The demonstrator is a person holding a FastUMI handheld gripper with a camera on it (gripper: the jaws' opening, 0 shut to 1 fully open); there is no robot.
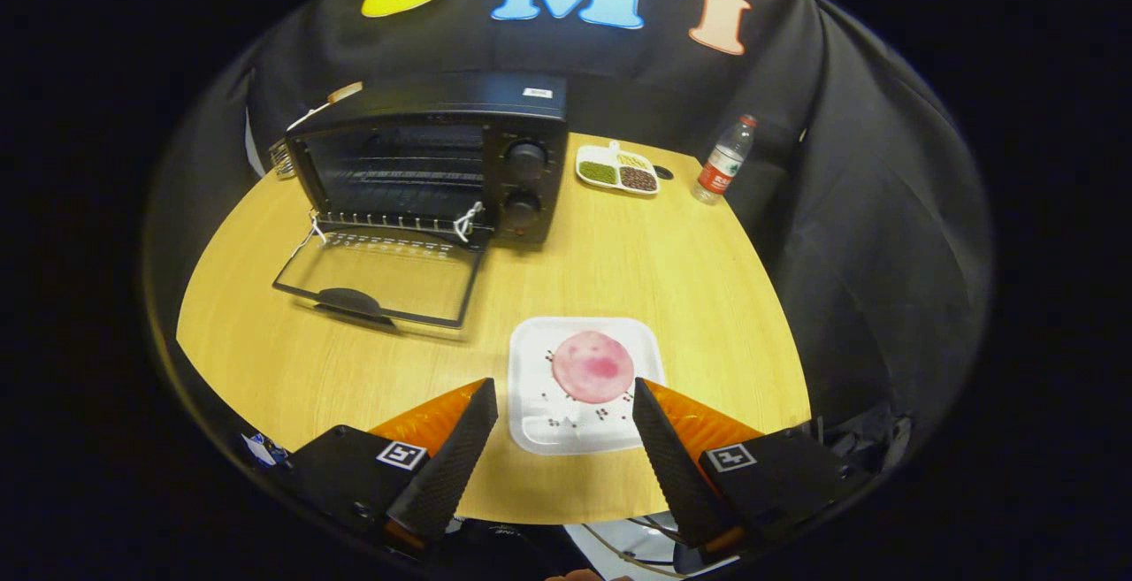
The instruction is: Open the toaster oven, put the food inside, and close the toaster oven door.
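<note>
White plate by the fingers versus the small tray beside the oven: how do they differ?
The white plate is a rounded square with one pink round food piece; the divided tray has compartments of green, brown and pale fillings. The plate lies just ahead of the open gripper, between its fingers; the tray sits far beyond, right of the toaster oven, whose door hangs open. Both are white and rest flat on the wooden table.

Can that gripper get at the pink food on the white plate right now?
Probably yes. The gripper is open, its fingers spread to either side of the white plate, and the pink food lies uncovered just ahead between them, with nothing in the way.
</note>
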